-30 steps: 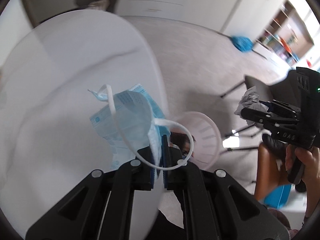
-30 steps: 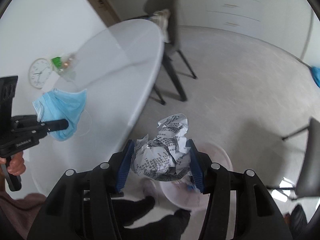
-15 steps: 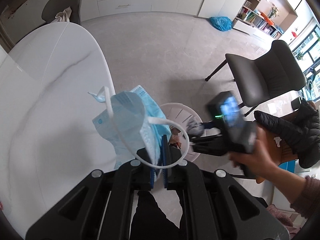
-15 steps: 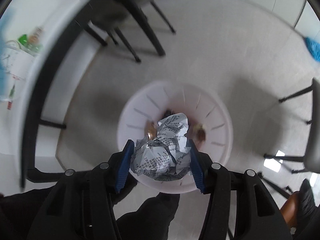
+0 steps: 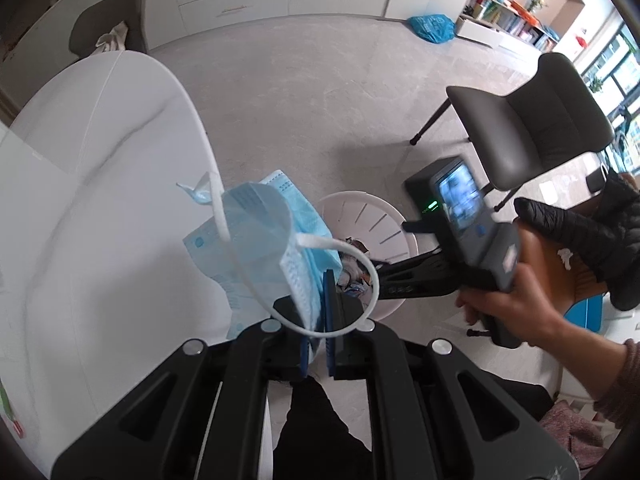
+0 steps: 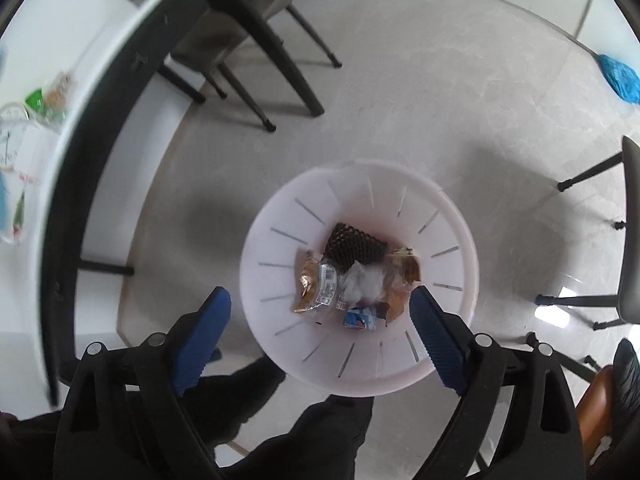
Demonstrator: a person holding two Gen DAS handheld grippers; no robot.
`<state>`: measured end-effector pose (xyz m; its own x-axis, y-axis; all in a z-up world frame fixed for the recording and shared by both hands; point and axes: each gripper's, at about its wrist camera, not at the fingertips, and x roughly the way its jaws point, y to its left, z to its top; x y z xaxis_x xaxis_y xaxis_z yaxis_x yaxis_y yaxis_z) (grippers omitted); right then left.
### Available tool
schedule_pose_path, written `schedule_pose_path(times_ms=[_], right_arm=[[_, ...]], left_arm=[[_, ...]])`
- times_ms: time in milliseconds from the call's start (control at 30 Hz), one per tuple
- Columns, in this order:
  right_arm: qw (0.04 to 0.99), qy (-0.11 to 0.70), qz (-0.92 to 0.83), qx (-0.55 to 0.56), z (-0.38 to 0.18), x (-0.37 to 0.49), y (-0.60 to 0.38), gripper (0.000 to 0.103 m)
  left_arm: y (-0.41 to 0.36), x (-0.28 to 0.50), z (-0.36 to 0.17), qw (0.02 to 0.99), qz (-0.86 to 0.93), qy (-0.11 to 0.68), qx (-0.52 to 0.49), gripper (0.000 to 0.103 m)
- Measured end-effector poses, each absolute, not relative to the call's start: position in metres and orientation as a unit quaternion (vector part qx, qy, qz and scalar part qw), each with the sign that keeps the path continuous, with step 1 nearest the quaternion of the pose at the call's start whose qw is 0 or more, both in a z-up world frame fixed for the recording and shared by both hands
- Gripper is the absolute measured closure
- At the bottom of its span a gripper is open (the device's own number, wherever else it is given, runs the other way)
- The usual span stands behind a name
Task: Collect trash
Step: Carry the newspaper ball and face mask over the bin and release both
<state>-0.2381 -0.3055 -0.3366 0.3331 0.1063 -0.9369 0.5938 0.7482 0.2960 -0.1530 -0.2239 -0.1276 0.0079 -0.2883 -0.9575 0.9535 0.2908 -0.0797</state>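
Observation:
My left gripper [image 5: 318,312] is shut on a blue face mask [image 5: 272,240] with white ear loops, held up beside the white table's edge. A pale pink slotted waste bin [image 6: 460,236] stands on the floor below; it also shows in the left wrist view [image 5: 384,216]. My right gripper [image 6: 320,320] is open and empty directly over the bin. A crumpled white paper ball [image 6: 362,284] lies inside among wrappers [image 6: 314,284]. The right gripper's body [image 5: 460,236] shows in the left wrist view over the bin.
The white oval table [image 5: 100,200] is at left, with its dark underside frame [image 6: 76,184] near the bin. Grey chairs [image 5: 532,120] [image 6: 248,12] stand around. A blue bag [image 5: 432,28] lies on the far floor. More litter and a clock [image 6: 12,140] sit on the table.
My right gripper has opened over the bin and the crumpled paper ball has dropped in. My left gripper has kept the mask and stayed beside the table edge.

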Motion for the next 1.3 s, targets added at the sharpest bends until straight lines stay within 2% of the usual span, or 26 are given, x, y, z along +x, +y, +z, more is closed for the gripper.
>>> schedule_pose_path(times_ms=[133,200,433,500,533,567,600,633,767,1000,1100,1300], right_arm=[[0.766,0.525,-0.186,0.322,-0.299,-0.255,-0.314,0.009],[0.776,0.509,-0.215,0.305,-0.273,-0.269,-0.316,0.002],[0.763,0.481,-0.305,0.305,-0.222,-0.337,-0.334,0.002],[0.755,0.483,-0.316,0.312,-0.219,-0.355,-0.340,0.002],[0.751,0.485,-0.319,0.314,-0.219,-0.360,-0.343,0.002],[0.749,0.487,-0.320,0.315,-0.221,-0.364,-0.343,0.002],[0.745,0.492,-0.320,0.318,-0.224,-0.370,-0.347,0.002],[0.742,0.496,-0.319,0.318,-0.226,-0.373,-0.349,0.002],[0.734,0.516,-0.312,0.314,-0.236,-0.379,-0.357,0.002],[0.736,0.518,-0.306,0.311,-0.239,-0.378,-0.364,0.002],[0.746,0.508,-0.308,0.300,-0.227,-0.373,-0.365,0.002],[0.785,0.472,-0.304,0.261,-0.177,-0.354,-0.370,0.002]], left_arm=[[-0.233,-0.159,-0.138,0.614,-0.503,0.501,0.345,0.097],[-0.244,-0.165,-0.154,0.599,-0.506,0.505,0.361,0.097],[-0.302,-0.200,-0.267,0.524,-0.512,0.548,0.403,0.097],[-0.318,-0.209,-0.307,0.501,-0.506,0.569,0.410,0.092],[-0.324,-0.213,-0.325,0.490,-0.502,0.576,0.419,0.075],[-0.330,-0.218,-0.346,0.477,-0.494,0.586,0.430,0.042],[-0.333,-0.221,-0.358,0.473,-0.489,0.590,0.436,0.029],[-0.336,-0.224,-0.372,0.476,-0.480,0.587,0.446,0.020],[-0.340,-0.231,-0.399,0.457,-0.462,0.601,0.466,0.014],[-0.338,-0.225,-0.374,0.485,-0.461,0.603,0.434,0.012],[-0.338,-0.219,-0.328,0.519,-0.477,0.578,0.412,0.012],[-0.313,-0.190,-0.191,0.606,-0.499,0.522,0.333,0.008]])
